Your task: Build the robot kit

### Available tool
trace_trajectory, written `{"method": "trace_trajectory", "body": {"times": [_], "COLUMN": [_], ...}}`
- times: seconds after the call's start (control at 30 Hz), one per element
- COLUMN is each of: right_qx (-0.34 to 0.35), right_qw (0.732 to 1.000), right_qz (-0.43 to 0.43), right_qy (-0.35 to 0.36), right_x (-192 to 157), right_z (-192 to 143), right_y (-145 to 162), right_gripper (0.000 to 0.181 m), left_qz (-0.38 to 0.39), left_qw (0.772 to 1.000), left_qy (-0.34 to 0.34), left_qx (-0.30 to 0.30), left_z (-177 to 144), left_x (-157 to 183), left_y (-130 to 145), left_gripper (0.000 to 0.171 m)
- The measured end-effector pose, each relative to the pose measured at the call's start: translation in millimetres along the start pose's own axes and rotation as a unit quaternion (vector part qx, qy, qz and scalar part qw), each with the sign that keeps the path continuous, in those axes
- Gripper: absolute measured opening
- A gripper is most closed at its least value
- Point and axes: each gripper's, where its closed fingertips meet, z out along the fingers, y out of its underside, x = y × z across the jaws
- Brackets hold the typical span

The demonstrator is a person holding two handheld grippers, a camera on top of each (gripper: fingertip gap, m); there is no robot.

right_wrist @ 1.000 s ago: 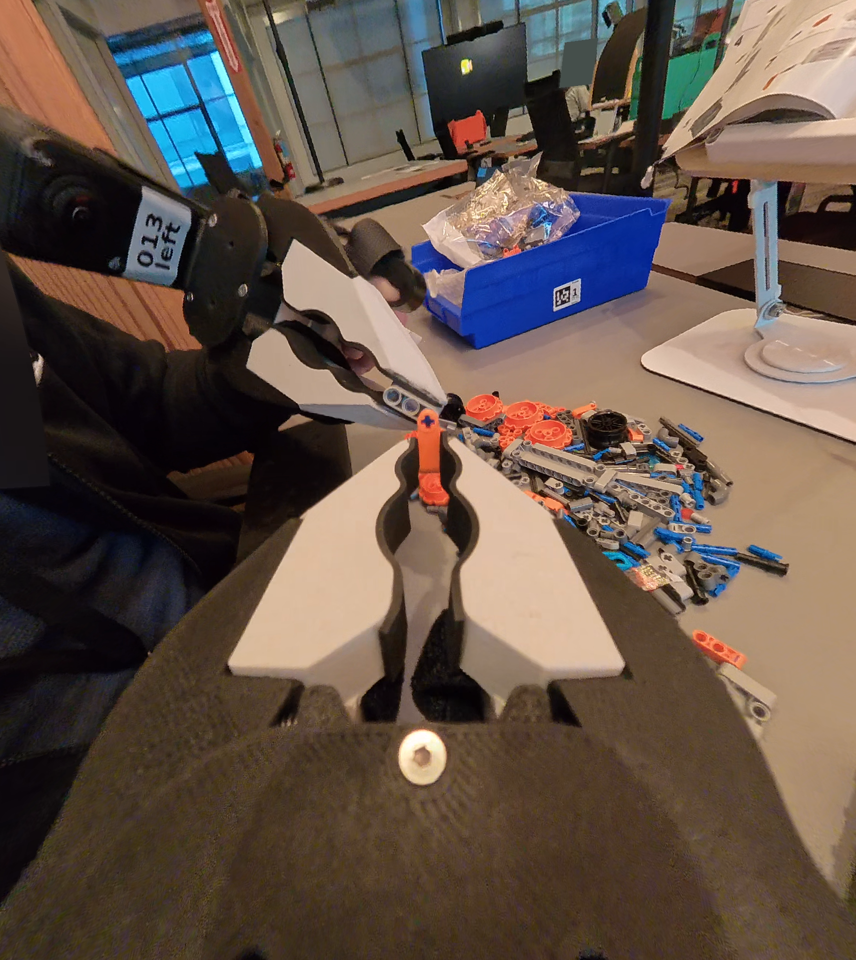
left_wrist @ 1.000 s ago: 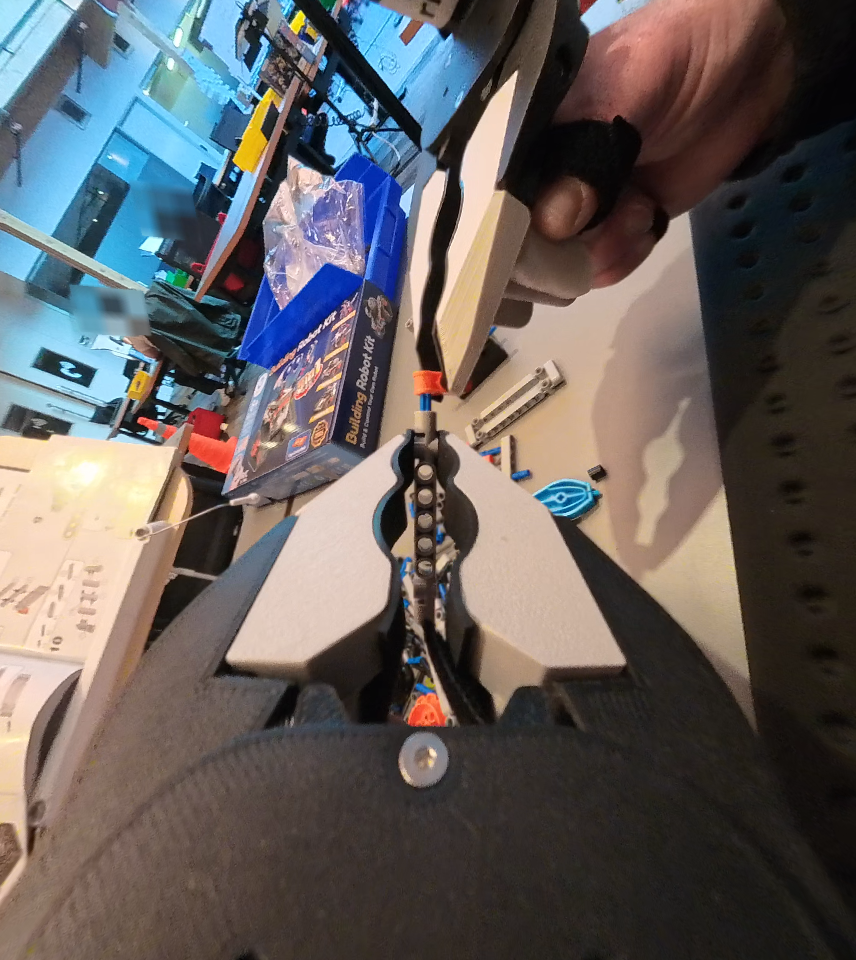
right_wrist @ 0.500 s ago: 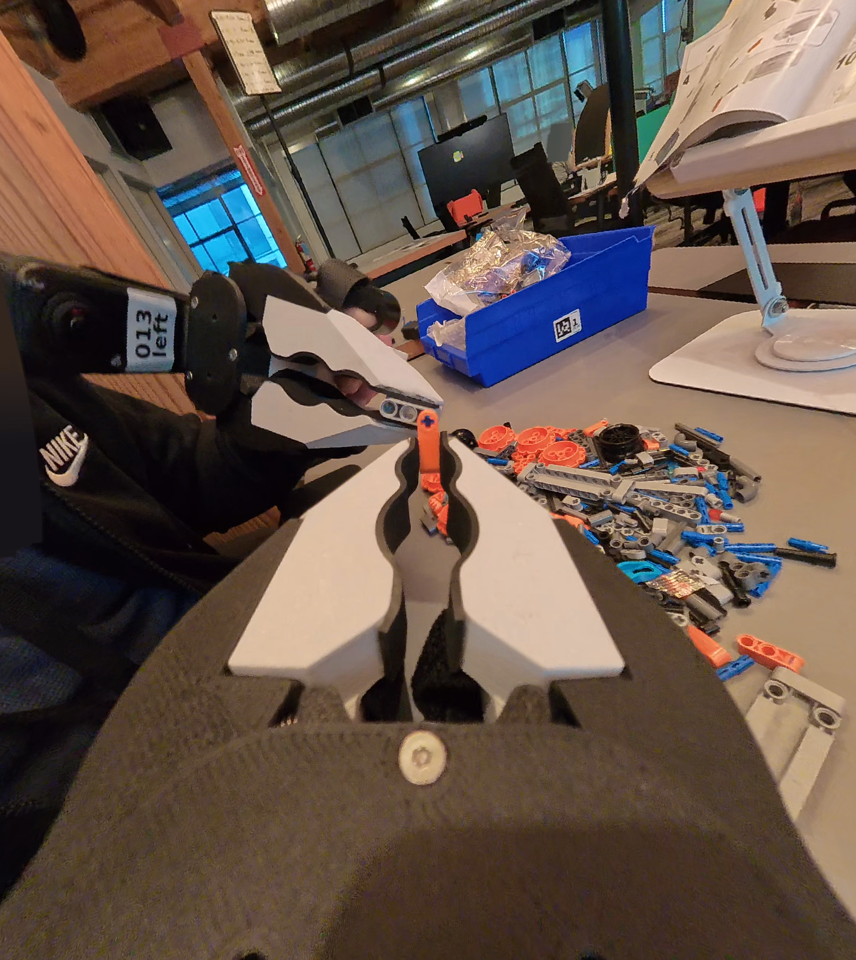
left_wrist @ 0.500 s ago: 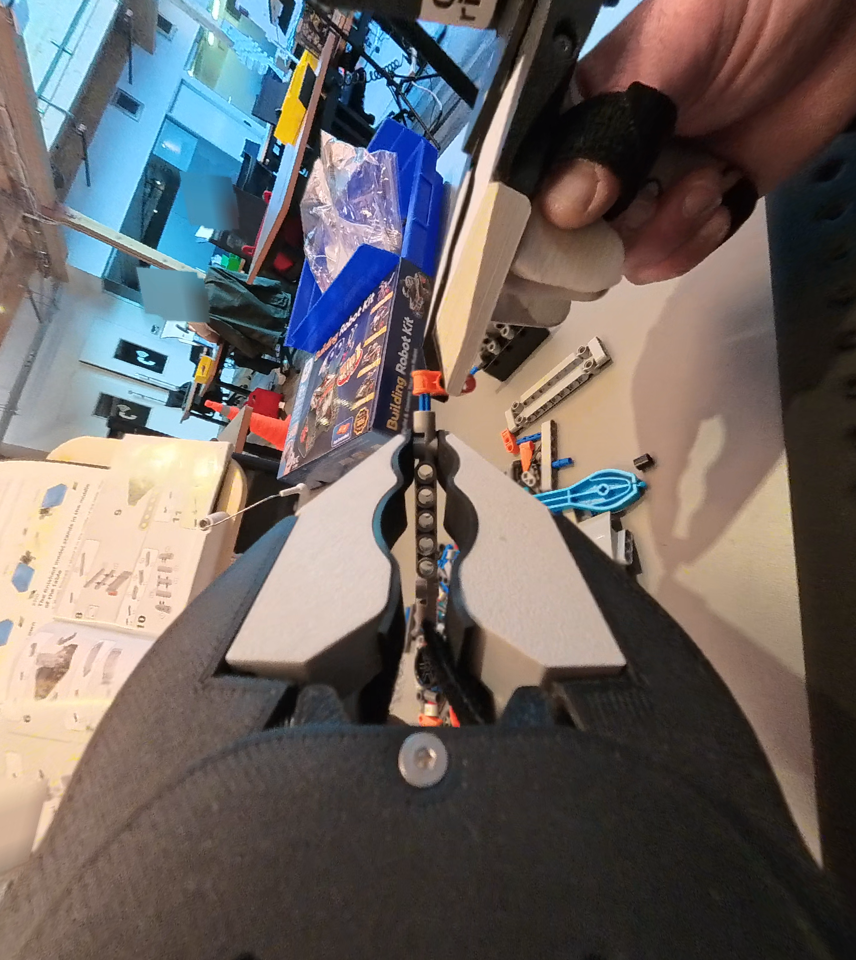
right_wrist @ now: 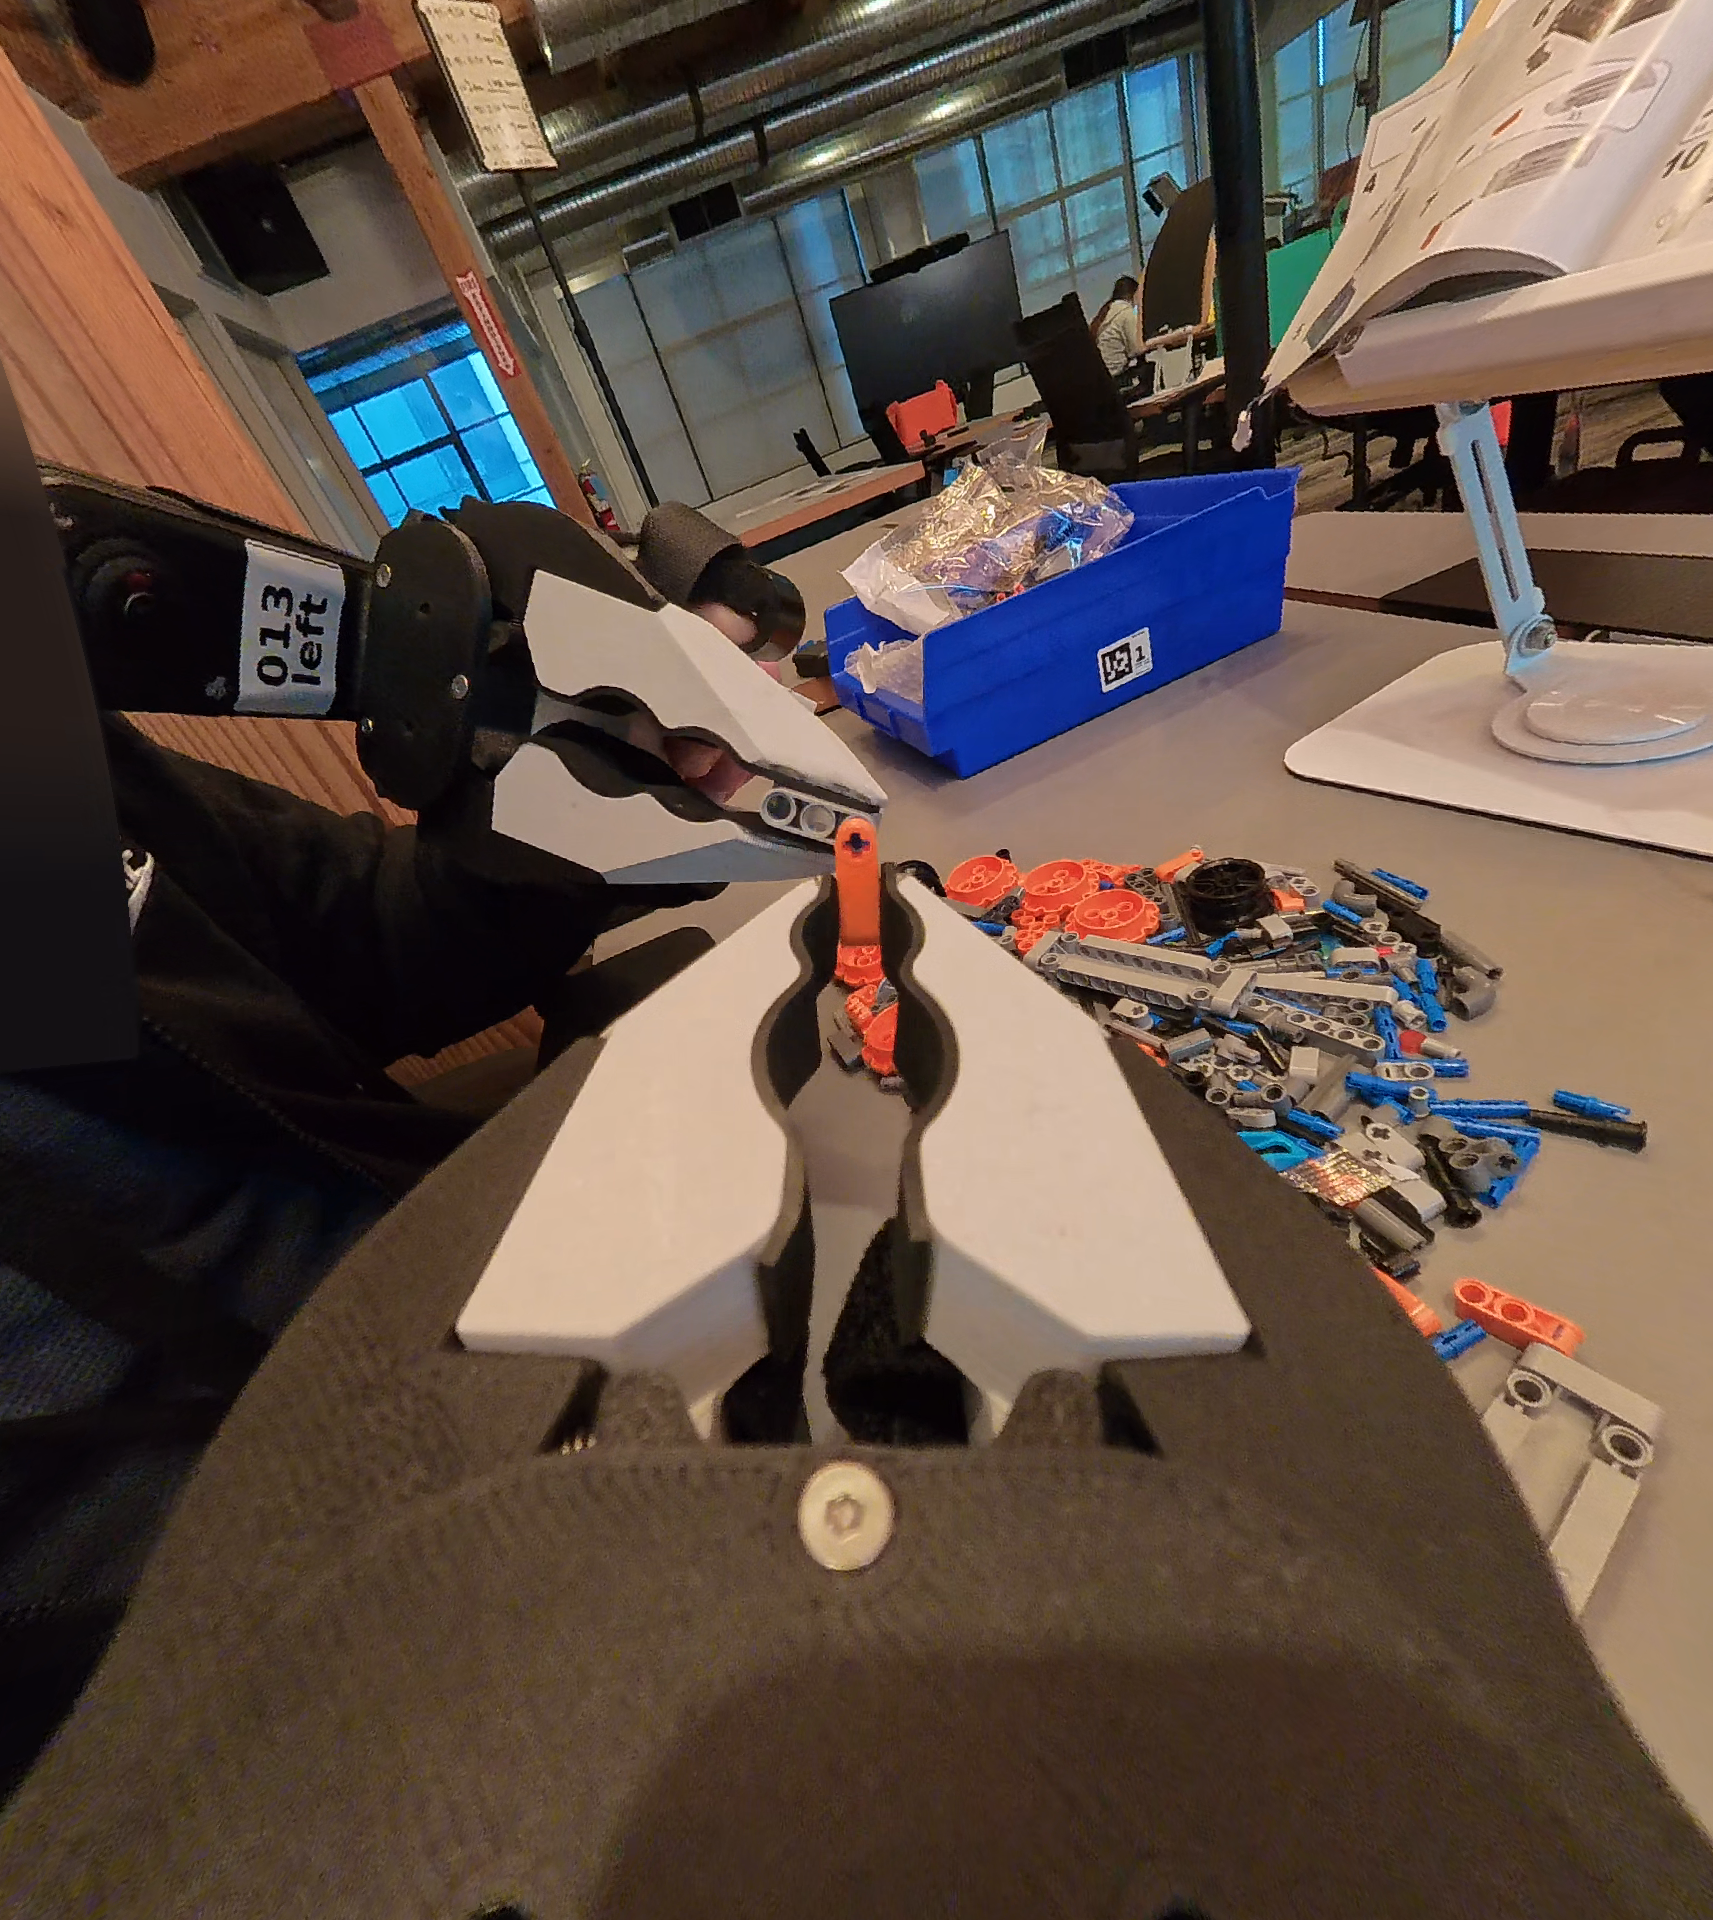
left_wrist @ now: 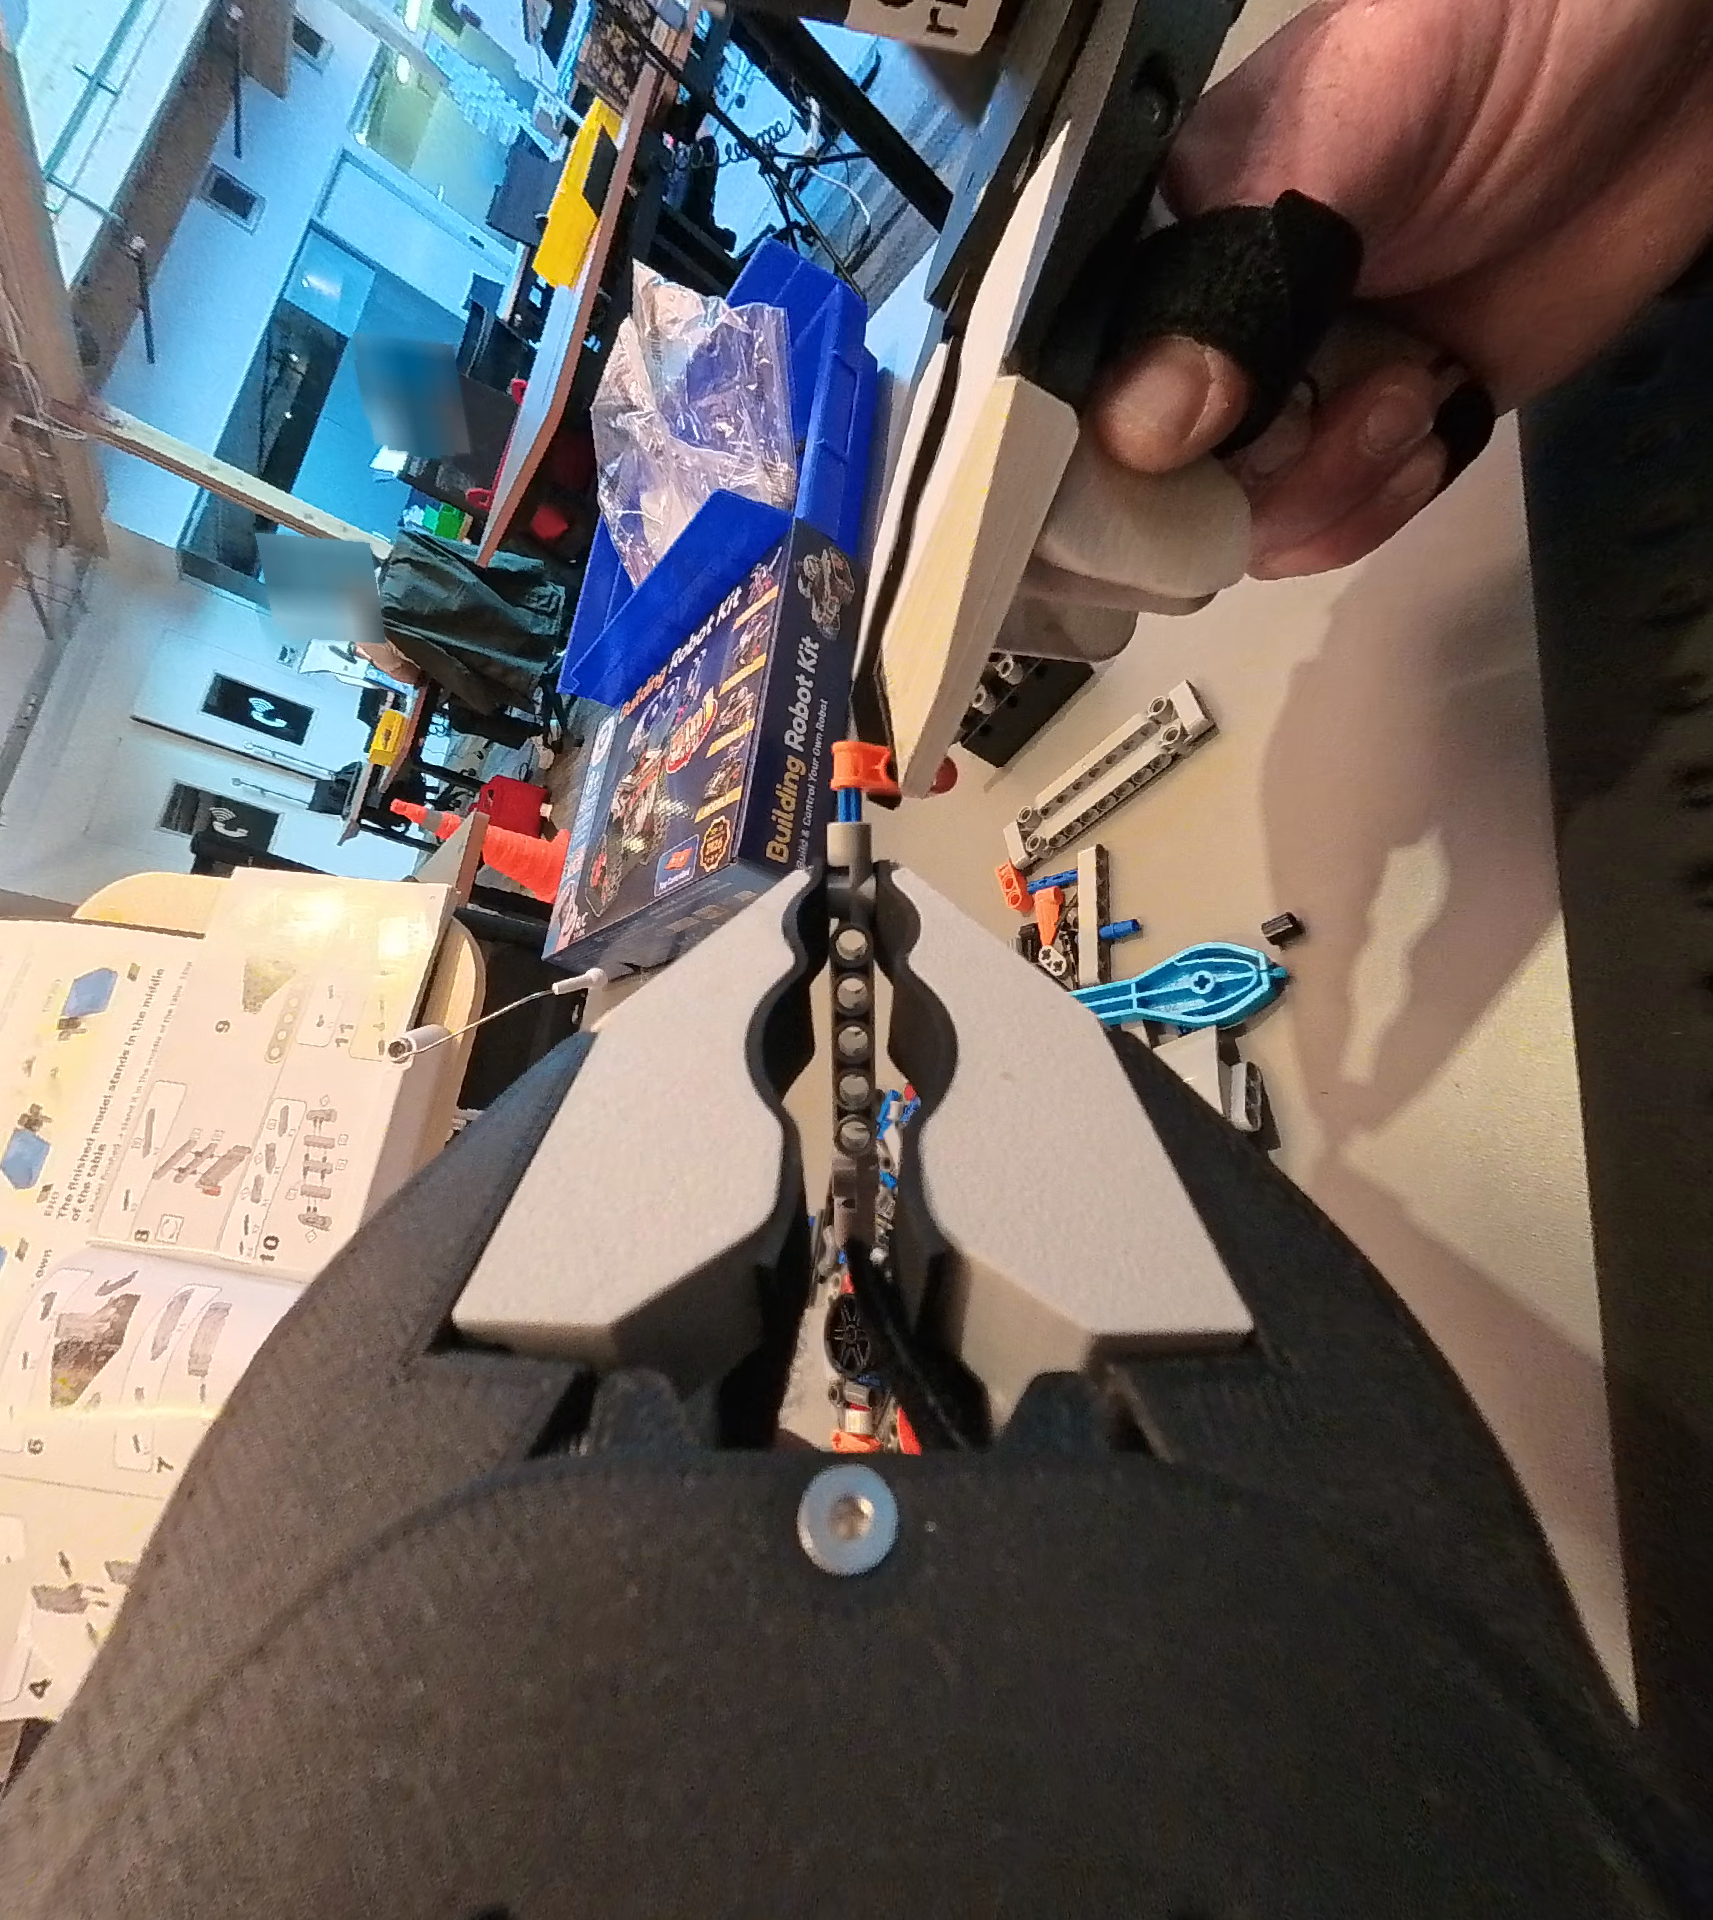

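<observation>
— What do we have in the tongs?

— Our left gripper [left_wrist: 850, 883] is clamped on a dark grey holed beam [left_wrist: 850, 1023], which runs lengthwise between its fingers. A blue pin [left_wrist: 849, 805] sticks out of the beam's far end, and an orange connector [left_wrist: 858, 767] sits on that pin.

— And our right gripper [right_wrist: 857, 883]?

— Clamped on the same orange connector [right_wrist: 857, 883], held upright at the fingertips. Both pieces are up in the air above the grey table [right_wrist: 1195, 821], tip to tip with the left gripper [right_wrist: 821, 831].

— What lies around them?

— Just past our right fingers, a heap of loose building pieces [right_wrist: 1278, 997], orange, grey, blue and black. Behind it a blue bin [right_wrist: 1070, 634] with a crinkled plastic bag [right_wrist: 997, 535] inside. To the right, an open instruction booklet [right_wrist: 1579, 135] on a white stand [right_wrist: 1558, 738].

— From the left view?

— A printed kit box [left_wrist: 717, 748] standing beside the bin, a light blue flat piece [left_wrist: 1184, 982] on the table, and a hand [left_wrist: 1434, 260] gripping the right tool.
</observation>
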Motion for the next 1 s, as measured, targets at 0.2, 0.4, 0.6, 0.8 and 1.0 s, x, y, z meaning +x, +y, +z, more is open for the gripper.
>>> {"method": "trace_trajectory", "body": {"times": [0.2, 0.4, 0.6, 0.8, 1.0], "right_qx": [0.001, -0.010, -0.038, -0.034, -0.063], "right_qw": [1.000, 1.000, 0.999, 0.999, 0.996], "right_qz": [0.010, 0.014, -0.004, -0.001, -0.056], "right_qy": [-0.003, 0.000, 0.005, 0.001, 0.017], "right_x": [0.9, 3.7, 7.0, 6.9, 7.3], "right_z": [0.1, 0.3, -0.6, -0.9, -0.4], "right_y": [-0.2, 3.2, 6.7, 4.9, 6.7], "right_gripper": [0.006, 0.006, 0.006, 0.006, 0.006], "left_qz": [0.019, 0.063, 0.103, 0.099, 0.035], "left_qw": [1.000, 0.998, 0.994, 0.995, 0.998], "left_qy": [-0.006, -0.009, -0.002, -0.004, 0.045], "left_qx": [-0.007, -0.024, -0.040, -0.034, -0.002], "left_z": [0.8, 2.5, 5.4, 5.7, 5.1], "left_x": [-1.0, 0.0, 2.3, -0.4, 2.8], "left_y": [-0.6, 2.2, 5.0, 3.6, 4.2], "left_gripper": [0.004, 0.005, 0.005, 0.004, 0.005]}}
